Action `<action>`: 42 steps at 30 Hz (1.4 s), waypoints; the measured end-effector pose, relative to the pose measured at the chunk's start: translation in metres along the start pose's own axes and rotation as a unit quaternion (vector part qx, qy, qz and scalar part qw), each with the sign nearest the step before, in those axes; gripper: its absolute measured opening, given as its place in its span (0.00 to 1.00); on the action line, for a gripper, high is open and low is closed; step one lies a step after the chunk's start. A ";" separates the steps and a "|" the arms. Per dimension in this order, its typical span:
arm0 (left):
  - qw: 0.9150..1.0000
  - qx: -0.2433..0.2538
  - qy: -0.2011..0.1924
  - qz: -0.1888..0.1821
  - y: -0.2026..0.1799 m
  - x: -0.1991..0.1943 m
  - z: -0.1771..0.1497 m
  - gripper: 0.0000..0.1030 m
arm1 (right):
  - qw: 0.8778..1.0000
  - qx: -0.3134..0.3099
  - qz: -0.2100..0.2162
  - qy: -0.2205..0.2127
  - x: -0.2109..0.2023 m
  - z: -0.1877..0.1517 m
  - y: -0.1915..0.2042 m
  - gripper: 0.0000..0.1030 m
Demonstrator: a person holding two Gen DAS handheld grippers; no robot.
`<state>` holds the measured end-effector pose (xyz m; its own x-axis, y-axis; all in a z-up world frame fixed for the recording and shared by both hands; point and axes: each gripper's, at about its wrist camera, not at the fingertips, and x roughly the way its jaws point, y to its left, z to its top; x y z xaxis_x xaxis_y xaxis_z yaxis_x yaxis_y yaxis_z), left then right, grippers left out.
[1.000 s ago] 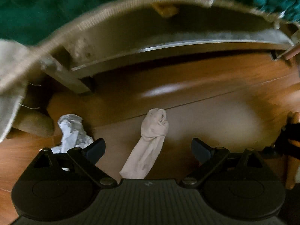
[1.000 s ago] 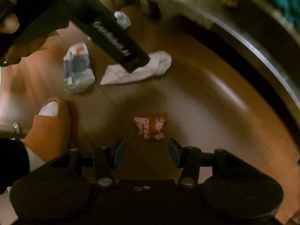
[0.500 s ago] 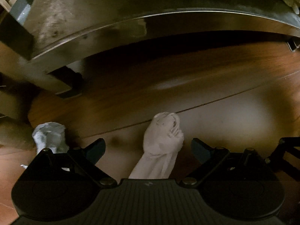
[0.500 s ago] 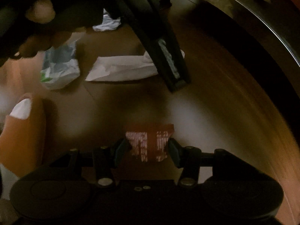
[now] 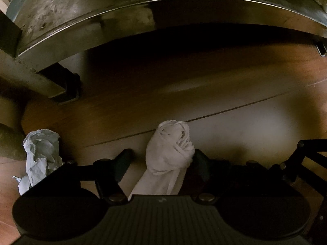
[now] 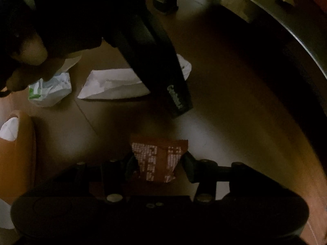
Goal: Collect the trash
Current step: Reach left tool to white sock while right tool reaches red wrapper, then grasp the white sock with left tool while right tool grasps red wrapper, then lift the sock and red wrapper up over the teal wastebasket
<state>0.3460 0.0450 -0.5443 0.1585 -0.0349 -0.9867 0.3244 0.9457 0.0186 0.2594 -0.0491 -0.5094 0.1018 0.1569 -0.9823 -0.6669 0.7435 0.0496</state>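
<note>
A twisted white paper wad (image 5: 169, 153) lies on the wooden floor between the fingers of my left gripper (image 5: 162, 158). Its jaws are closing: the right finger touches the wad, and a gap shows at the left finger. In the right wrist view, a red wrapper with white print (image 6: 158, 159) lies on the floor between the fingers of my right gripper (image 6: 158, 162). Those jaws are closing too, with the pads at the wrapper's edges and no visible squeeze. Both grippers point down at the floor.
A crumpled white paper (image 5: 40, 155) lies left of the left gripper. A white-green wrapper (image 6: 49, 89) and an orange slipper (image 6: 18, 153) lie further left. A metal-edged furniture base (image 5: 163, 2) with a leg (image 5: 61, 87) overhangs the floor. A hand (image 6: 30, 53) holds the other tool.
Both grippers have sunk close to the floor. The left jaws have narrowed a lot around the white wad. The right jaws have narrowed slightly around the red wrapper.
</note>
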 end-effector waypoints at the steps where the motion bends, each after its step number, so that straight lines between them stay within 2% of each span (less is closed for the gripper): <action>1: 1.000 0.000 -0.001 0.000 -0.002 -0.001 -0.001 0.55 | 1.000 0.001 0.001 0.000 0.000 0.001 -0.001 0.42; 3: 1.000 0.000 -0.001 0.000 -0.009 -0.008 -0.005 0.39 | 1.000 0.006 -0.001 0.000 -0.002 0.002 -0.005 0.38; 6: 1.000 -0.009 0.006 -0.009 -0.008 -0.012 -0.005 0.30 | 1.000 0.016 -0.006 -0.004 -0.005 0.002 -0.007 0.36; 12: 0.999 -0.027 0.005 -0.032 -0.005 -0.031 -0.015 0.27 | 0.998 0.057 -0.022 -0.012 -0.032 0.001 -0.025 0.35; 18: 0.998 -0.029 -0.002 -0.053 -0.005 -0.078 -0.023 0.26 | 0.994 0.102 -0.032 -0.038 -0.084 -0.006 -0.038 0.36; 23: 0.997 -0.024 -0.020 -0.075 -0.006 -0.135 -0.023 0.26 | 0.988 0.138 -0.042 -0.061 -0.139 -0.015 -0.045 0.36; 28: 0.995 -0.009 -0.046 -0.086 -0.007 -0.209 -0.016 0.26 | 0.981 0.166 -0.042 -0.094 -0.203 -0.023 -0.046 0.36; 36: 0.990 0.006 -0.116 -0.081 -0.020 -0.334 -0.009 0.26 | 0.969 0.175 -0.032 -0.169 -0.314 -0.026 -0.032 0.36; 42: 0.982 -0.001 -0.173 -0.078 -0.036 -0.418 -0.021 0.26 | 0.959 0.172 -0.043 -0.222 -0.393 -0.031 -0.018 0.36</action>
<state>0.2486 0.0324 -0.1362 0.4145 -0.2860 -0.8640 0.3671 0.9212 -0.1288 0.2087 -0.1437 -0.1300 0.5014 0.2898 -0.8152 -0.3663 0.9247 0.1035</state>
